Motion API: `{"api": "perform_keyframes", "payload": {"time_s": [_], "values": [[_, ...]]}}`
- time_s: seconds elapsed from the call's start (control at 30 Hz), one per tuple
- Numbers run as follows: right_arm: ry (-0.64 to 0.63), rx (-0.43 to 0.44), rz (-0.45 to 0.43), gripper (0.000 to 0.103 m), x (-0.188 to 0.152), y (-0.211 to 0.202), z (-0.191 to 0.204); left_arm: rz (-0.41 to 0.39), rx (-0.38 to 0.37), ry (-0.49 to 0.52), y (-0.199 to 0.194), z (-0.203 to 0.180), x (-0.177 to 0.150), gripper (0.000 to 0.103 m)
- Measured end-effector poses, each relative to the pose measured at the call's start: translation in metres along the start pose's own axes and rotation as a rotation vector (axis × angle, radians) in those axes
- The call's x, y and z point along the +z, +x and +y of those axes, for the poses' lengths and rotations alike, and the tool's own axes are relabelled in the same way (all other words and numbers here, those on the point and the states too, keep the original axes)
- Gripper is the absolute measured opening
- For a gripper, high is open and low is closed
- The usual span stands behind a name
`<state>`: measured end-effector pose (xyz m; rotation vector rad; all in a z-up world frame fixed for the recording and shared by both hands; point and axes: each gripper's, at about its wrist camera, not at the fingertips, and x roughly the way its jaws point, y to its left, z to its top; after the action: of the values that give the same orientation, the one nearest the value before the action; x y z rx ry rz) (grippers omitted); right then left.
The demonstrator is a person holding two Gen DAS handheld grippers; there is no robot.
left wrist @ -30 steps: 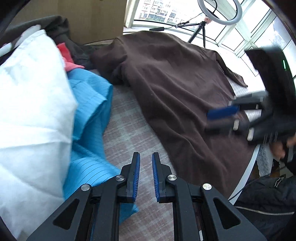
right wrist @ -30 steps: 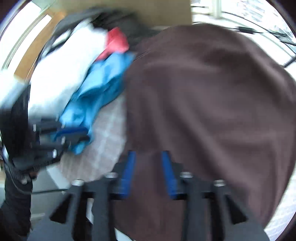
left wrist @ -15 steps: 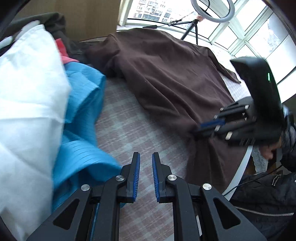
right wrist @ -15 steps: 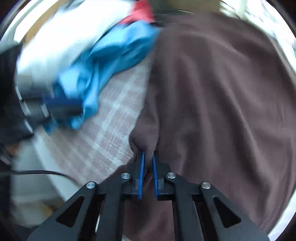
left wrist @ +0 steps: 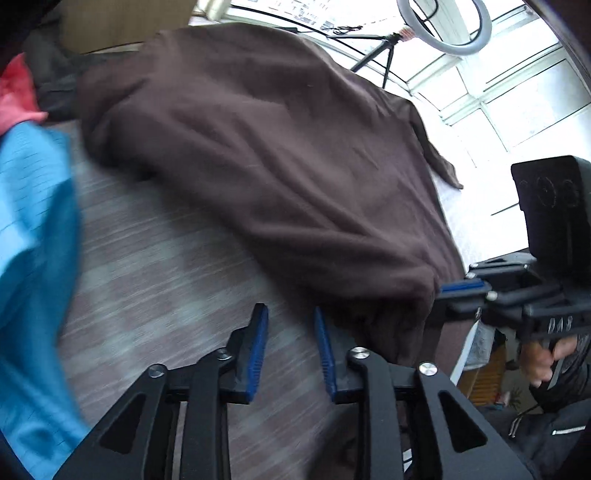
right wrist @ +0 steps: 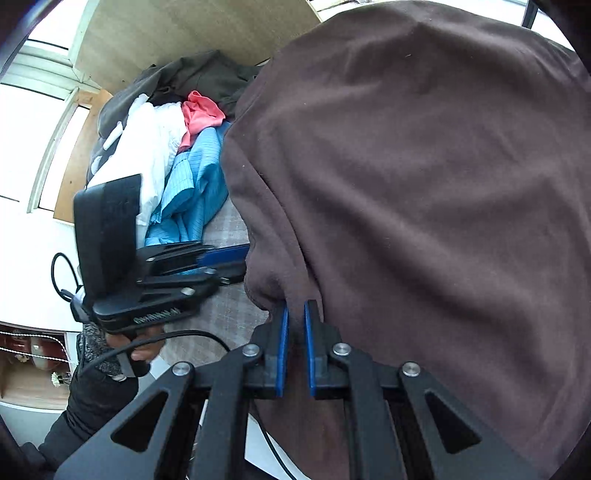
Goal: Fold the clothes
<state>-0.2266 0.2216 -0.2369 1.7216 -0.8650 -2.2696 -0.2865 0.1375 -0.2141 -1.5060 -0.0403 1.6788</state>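
A large brown garment lies spread over the checked tabletop. My left gripper is open just above the table, its right finger close to the garment's near edge, with nothing between the pads. My right gripper is shut on the hem of the brown garment, which bunches up from its jaws. In the left wrist view the right gripper pinches that same corner at the table's right side. In the right wrist view the left gripper hovers beside the hem, to its left.
A pile of other clothes sits to the left: blue, white, pink and dark grey. A ring light on a tripod stands by the windows. The table's edge runs near the right gripper.
My left gripper has opened wider and swung right, from the blue garment toward the brown garment's near edge. The right gripper keeps its hold on the brown hem, which it closed on a moment ago.
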Motion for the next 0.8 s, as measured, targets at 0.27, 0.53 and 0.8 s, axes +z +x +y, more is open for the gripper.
{"api": "perform_keyframes", "payload": {"time_s": [0.27,0.53,0.8], "values": [[0.000,0.008,0.002,0.009,-0.001,-0.007,-0.009,-0.060,0.024,-0.053,-0.019,0.000,-0.013,0.003],[-0.007,0.089,0.038,0.010,-0.005,-0.004,0.002,-0.275,0.141,-0.113,-0.146,0.003,-0.068,0.001],[-0.124,0.083,0.159,0.033,-0.021,0.043,0.040,-0.612,0.463,-0.214,-0.344,0.018,-0.131,0.001]]}}
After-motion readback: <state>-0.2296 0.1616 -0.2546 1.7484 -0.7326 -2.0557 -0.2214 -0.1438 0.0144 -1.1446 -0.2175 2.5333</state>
